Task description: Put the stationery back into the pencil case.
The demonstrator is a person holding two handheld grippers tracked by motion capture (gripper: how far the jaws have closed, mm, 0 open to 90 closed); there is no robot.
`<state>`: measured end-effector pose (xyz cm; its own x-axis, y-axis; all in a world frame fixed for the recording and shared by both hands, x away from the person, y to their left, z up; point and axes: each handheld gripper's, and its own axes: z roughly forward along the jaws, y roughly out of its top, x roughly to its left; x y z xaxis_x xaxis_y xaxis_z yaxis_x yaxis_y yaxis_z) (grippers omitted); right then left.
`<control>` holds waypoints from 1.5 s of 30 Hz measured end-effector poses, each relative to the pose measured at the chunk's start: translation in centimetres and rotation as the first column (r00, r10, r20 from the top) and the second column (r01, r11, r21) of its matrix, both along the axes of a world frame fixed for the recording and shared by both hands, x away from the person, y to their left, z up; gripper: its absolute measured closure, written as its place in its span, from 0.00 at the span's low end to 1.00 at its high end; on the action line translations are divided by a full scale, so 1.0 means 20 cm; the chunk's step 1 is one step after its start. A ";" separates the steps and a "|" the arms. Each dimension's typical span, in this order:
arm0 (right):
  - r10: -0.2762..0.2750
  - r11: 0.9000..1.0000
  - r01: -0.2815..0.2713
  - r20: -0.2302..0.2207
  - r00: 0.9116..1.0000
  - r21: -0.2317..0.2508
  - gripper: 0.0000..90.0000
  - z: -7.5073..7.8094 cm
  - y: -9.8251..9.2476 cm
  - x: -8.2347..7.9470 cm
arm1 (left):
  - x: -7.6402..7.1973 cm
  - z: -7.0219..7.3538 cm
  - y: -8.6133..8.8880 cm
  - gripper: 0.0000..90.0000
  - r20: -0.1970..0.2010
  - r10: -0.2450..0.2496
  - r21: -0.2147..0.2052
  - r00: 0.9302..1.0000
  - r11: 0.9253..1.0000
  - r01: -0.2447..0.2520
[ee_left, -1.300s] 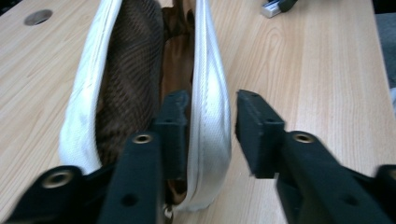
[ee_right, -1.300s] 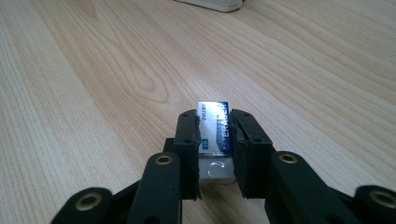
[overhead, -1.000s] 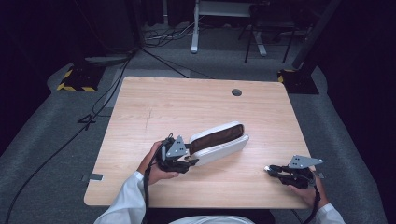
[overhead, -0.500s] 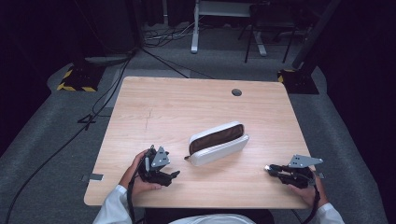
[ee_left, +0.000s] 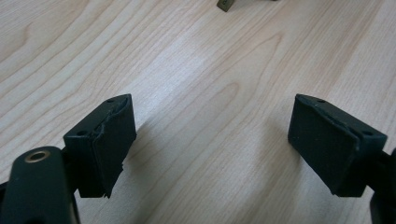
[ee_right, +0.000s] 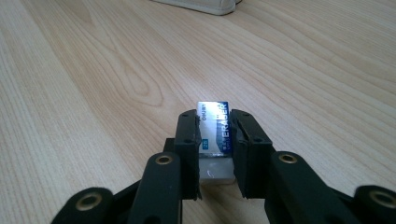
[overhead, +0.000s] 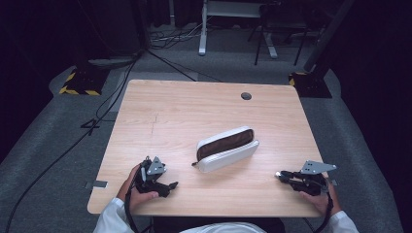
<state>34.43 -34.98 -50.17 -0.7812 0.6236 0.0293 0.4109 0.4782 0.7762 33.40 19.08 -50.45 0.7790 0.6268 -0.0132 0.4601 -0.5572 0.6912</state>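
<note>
1. Nearest the person, at the near left of the table [overhead: 160, 116], the left gripper [overhead: 163, 185] now sits well back from the pencil case [overhead: 227, 149]. A second ago it was touching the case's near-left end; half a second ago it was already clear of it. Its own view shows the jaws standing wide apart over bare wood, with nothing between them.
2. At the near right, the right gripper [ee_right: 215, 140] has not moved across the three high views. Its jaws are clamped on an eraser [ee_right: 214, 128] in a blue printed sleeve, whose white end shows close to the camera.
3. Farther in, at mid-table, the white pencil case lies open with its dark lining showing, its long side slanting up toward the far right. It has stayed where the left gripper left it.
4. My reading: with the case opened and released, the way is clear for the eraser to go into it; that move has not begun.
</note>
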 end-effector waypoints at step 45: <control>0.124 0.988 -0.143 0.243 0.962 0.062 0.82 0.56 0.32 0.28 | 0.03 0.00 0.00 0.17 -0.005 -0.008 0.000 1.000 1.000 0.008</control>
